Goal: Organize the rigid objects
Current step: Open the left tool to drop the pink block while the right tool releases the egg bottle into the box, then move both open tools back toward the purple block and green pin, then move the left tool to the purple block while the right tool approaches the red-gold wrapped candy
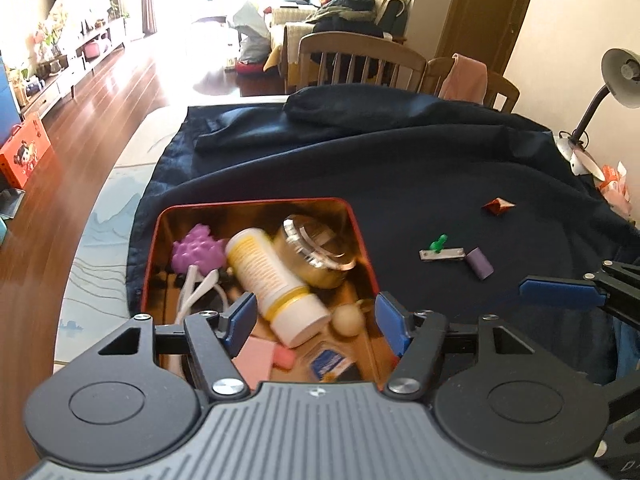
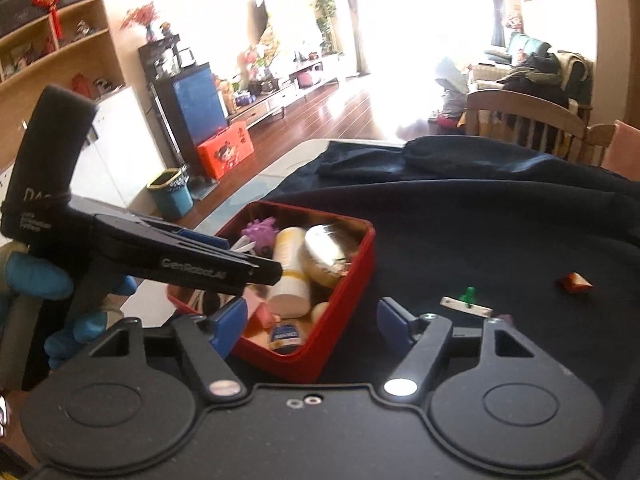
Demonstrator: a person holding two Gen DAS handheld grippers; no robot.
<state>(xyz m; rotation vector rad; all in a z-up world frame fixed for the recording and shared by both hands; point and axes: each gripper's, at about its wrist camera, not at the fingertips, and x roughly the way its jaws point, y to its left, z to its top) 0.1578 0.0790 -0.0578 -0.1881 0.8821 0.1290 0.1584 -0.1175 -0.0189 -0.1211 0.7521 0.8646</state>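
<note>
Dark navy cloth [image 1: 400,168] covers most of the table, rumpled at the far end. On it sits a red tin box [image 1: 362,236] with a shiny gold inside, lid off, near the table's left edge in the left wrist view. The tin is already crowded.

Left gripper [image 1: 316,316] hangs over the near end of the tin, pointing down into it, jaws spread apart with nothing pinched between the blue pads. A hand in a blue glove [image 2: 36,276] holds it (seen from the right wrist camera). Right gripper [image 2: 312,320] is beside it, over the tin's near corner and the cloth, jaws likewise wide and empty. Its blue fingertip also shows at the right edge of the left view.

In the tin, biggest first: a white bottle with yellow label [image 1: 272,280] lying on its side across the middle, cap toward the camera; a round metal tin [image 1: 316,252] tilted against the far right wall, touching the bottle; a purple knobbly toy [image 1: 198,252] in the far left corner; white plastic pieces [image 1: 196,288] just below it; a pink block [image 1: 256,360] near the front; a small blue-labelled item [image 1: 330,362]; a small cream ball [image 1: 346,320].

Loose on the cloth right of the tin (well apart from it): a purple cylinder [image 1: 479,263], a flat metal strip [image 1: 442,255] with a green pin [image 1: 438,242] on it, and a red folded paper piece [image 1: 498,205] farther back.
</note>
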